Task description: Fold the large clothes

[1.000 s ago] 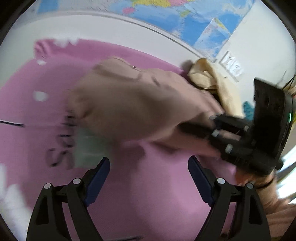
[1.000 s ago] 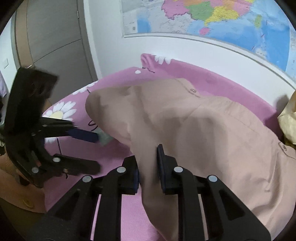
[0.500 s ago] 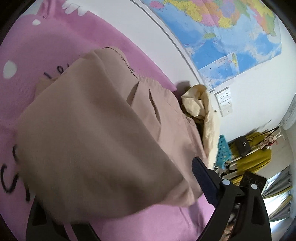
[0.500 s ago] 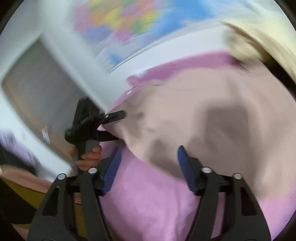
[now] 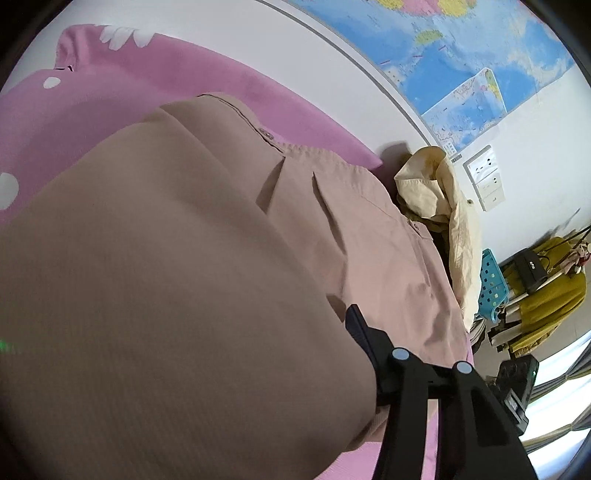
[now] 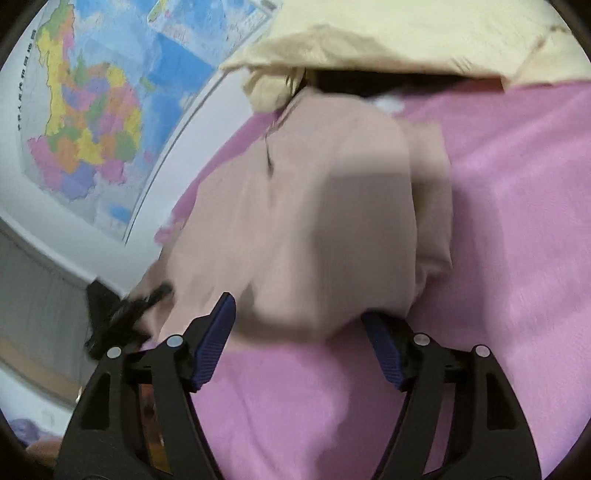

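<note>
A large beige garment (image 5: 192,266) lies folded over on the pink bedspread (image 5: 155,62). In the left wrist view it fills the near field and covers my left finger; only the right finger (image 5: 364,334) shows, so the jaw state is unclear. In the right wrist view the garment (image 6: 314,221) lies just ahead of my right gripper (image 6: 299,339), which is open and empty over the pink bedspread (image 6: 517,240). My left gripper (image 6: 122,314) shows there, blurred, at the garment's left edge.
A cream garment (image 5: 443,206) is heaped at the far end of the bed, also in the right wrist view (image 6: 406,33). A world map (image 5: 461,55) hangs on the wall. A blue basket (image 5: 491,284) and a yellow cloth (image 5: 546,295) stand beside the bed.
My right gripper let go of the beige garment, opened and swung round to its other side. My left gripper moved in under the garment's edge, which now covers its left finger.
</note>
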`<act>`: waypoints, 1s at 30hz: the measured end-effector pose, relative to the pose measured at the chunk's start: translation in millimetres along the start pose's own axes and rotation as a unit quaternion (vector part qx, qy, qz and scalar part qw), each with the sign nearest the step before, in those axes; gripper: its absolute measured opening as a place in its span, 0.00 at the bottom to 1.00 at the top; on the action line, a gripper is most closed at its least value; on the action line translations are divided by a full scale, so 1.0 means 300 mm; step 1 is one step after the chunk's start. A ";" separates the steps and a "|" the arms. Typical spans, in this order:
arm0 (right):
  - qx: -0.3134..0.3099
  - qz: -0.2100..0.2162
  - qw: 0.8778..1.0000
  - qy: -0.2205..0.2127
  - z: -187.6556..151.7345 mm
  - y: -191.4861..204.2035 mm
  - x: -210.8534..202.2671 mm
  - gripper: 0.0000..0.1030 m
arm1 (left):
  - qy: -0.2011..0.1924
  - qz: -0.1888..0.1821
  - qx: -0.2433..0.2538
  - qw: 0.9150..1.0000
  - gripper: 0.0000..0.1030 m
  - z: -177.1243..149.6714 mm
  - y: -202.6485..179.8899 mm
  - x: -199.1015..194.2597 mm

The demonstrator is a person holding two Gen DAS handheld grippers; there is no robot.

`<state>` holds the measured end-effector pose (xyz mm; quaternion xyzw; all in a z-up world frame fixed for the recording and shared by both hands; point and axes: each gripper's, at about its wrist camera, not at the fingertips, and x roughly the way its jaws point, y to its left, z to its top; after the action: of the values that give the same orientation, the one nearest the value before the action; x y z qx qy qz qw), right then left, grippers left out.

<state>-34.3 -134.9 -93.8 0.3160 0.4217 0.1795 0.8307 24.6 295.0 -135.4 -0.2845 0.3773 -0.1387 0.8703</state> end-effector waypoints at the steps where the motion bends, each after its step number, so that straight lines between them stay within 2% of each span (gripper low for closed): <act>1: 0.000 -0.007 1.000 -0.020 0.008 0.008 0.015 0.67 | 0.001 -0.003 -0.003 1.000 0.52 0.001 0.005 0.002; 4: -0.011 -0.008 0.999 -0.039 0.045 0.034 0.084 0.76 | 0.003 -0.014 0.003 1.000 0.63 0.007 0.001 0.009; 6: -0.007 0.008 0.999 -0.044 0.070 0.031 0.106 0.76 | 0.003 -0.018 0.014 1.000 0.70 0.014 -0.007 0.017; 9: 0.029 0.041 0.996 -0.068 0.108 0.012 0.125 0.75 | 0.000 -0.014 0.007 1.000 0.73 0.031 -0.009 0.028; 11: 0.033 0.021 0.997 -0.070 0.124 0.021 0.144 0.74 | -0.001 -0.011 0.006 1.000 0.73 0.042 -0.008 0.035; 13: 0.004 -0.009 0.998 -0.056 0.128 0.063 0.184 0.76 | -0.004 -0.011 0.002 1.000 0.75 0.048 -0.010 0.042; 14: 0.003 -0.004 0.998 -0.059 0.128 0.066 0.190 0.76 | -0.005 -0.008 0.004 1.000 0.74 0.051 -0.015 0.046; 15: 0.005 0.008 0.998 -0.067 0.132 0.064 0.197 0.74 | -0.006 0.001 0.009 1.000 0.72 0.052 -0.023 0.050; 17: 0.018 0.027 0.998 -0.051 0.151 0.055 0.224 0.59 | -0.010 0.020 0.016 1.000 0.62 0.050 -0.024 0.052; 18: 0.035 0.055 0.997 -0.038 0.159 0.040 0.239 0.44 | -0.011 0.035 0.023 0.999 0.53 0.050 -0.024 0.053; 19: 0.045 0.076 0.996 -0.032 0.162 0.028 0.248 0.37 | -0.012 0.035 0.025 0.999 0.52 0.051 -0.020 0.051; 21: 0.053 0.082 0.995 -0.017 0.172 0.010 0.271 0.33 | -0.010 0.022 0.019 1.000 0.54 0.057 -0.005 0.049; 22: 0.050 0.085 0.995 -0.018 0.179 0.011 0.273 0.37 | -0.010 0.011 0.012 1.000 0.65 0.061 -0.002 0.052; 24: 0.045 0.092 0.995 -0.016 0.190 0.025 0.279 0.44 | -0.007 -0.009 0.005 1.000 0.77 0.072 -0.007 0.061; 26: 0.036 0.091 0.995 -0.008 0.202 0.045 0.296 0.45 | -0.003 0.010 0.004 1.000 0.76 0.087 -0.025 0.078; 27: 0.035 0.092 0.995 -0.004 0.208 0.051 0.306 0.37 | 0.002 0.024 0.005 1.000 0.73 0.097 -0.036 0.087; 28: 0.035 0.099 0.995 0.003 0.216 0.054 0.321 0.24 | 0.005 0.035 0.003 0.999 0.58 0.104 -0.040 0.093; 30: 0.034 0.112 0.993 0.008 0.239 0.070 0.332 0.18 | 0.020 0.056 -0.010 0.998 0.37 0.125 -0.033 0.103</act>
<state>81.1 -90.1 -106.1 0.3878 0.3960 0.2595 0.7909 72.8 287.7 -126.6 -0.2683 0.4111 -0.0915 0.8664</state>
